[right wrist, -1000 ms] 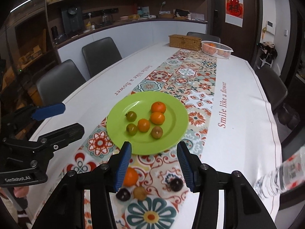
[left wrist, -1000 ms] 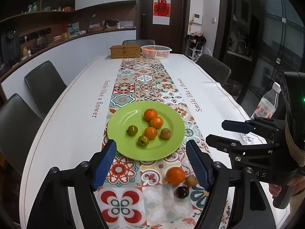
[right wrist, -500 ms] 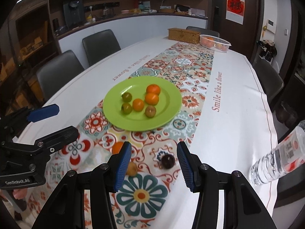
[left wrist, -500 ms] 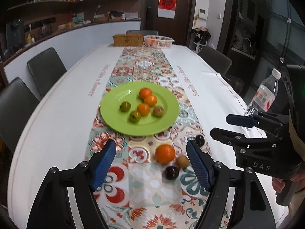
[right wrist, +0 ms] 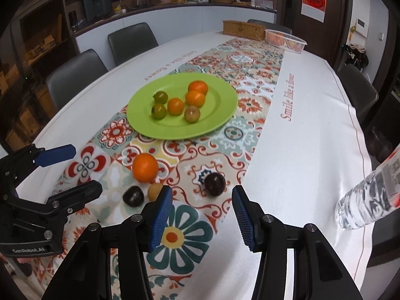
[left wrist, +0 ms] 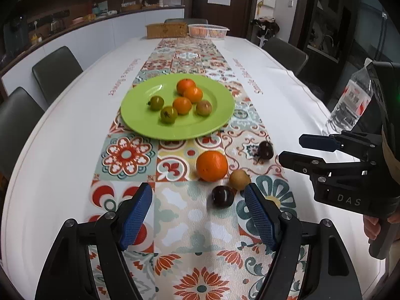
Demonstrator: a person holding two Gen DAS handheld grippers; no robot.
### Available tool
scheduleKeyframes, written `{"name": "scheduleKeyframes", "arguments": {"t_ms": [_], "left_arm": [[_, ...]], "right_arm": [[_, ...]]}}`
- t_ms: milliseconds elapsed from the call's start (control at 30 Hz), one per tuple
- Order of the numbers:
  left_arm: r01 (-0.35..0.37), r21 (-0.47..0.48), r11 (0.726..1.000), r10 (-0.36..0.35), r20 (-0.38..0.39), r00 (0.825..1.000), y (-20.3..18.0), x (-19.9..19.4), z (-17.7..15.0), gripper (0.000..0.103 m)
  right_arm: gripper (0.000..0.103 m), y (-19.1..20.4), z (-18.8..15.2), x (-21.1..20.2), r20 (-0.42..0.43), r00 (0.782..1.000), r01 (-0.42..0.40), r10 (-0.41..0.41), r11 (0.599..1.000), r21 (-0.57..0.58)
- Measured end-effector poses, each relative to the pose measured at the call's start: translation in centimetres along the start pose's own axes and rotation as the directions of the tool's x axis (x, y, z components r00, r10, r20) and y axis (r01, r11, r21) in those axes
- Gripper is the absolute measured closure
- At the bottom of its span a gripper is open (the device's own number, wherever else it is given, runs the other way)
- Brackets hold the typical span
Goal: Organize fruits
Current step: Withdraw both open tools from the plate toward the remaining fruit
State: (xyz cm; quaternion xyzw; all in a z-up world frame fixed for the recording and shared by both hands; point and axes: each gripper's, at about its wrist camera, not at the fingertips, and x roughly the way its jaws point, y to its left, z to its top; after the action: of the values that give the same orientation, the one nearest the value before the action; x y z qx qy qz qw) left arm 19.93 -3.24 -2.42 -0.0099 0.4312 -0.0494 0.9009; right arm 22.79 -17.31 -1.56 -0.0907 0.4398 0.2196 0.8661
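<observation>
Table (left wrist: 62,155): white cloth, patterned runner (left wrist: 190,225) | chairs (left wrist: 55,72), counter (left wrist: 95,30) | both hand-held grippers (left wrist: 198,212) (right wrist: 201,212) open, empty.

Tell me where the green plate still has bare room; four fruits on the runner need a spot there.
The green plate is bare along its near rim and its left side, beside the two green fruits. Its middle and far right are crowded: three small oranges and a brownish fruit cluster there.

Each black tool (left wrist: 198,215) carries ribbed blue pads (right wrist: 162,215), silver screws and white lettering.
</observation>
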Motion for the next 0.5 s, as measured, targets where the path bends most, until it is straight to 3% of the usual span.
{"name": "scheduleKeyframes", "arguments": {"t_ms": [500], "left_arm": [[0.028, 0.034, 0.999, -0.025, -0.065, 0.998, -0.9, 3.4, -1.7, 0.029]], "right_arm": [[0.053, -1.0, -0.7, 3.2, -0.048, 0.999, -0.012, 0.013, 1.0, 0.012]]}}
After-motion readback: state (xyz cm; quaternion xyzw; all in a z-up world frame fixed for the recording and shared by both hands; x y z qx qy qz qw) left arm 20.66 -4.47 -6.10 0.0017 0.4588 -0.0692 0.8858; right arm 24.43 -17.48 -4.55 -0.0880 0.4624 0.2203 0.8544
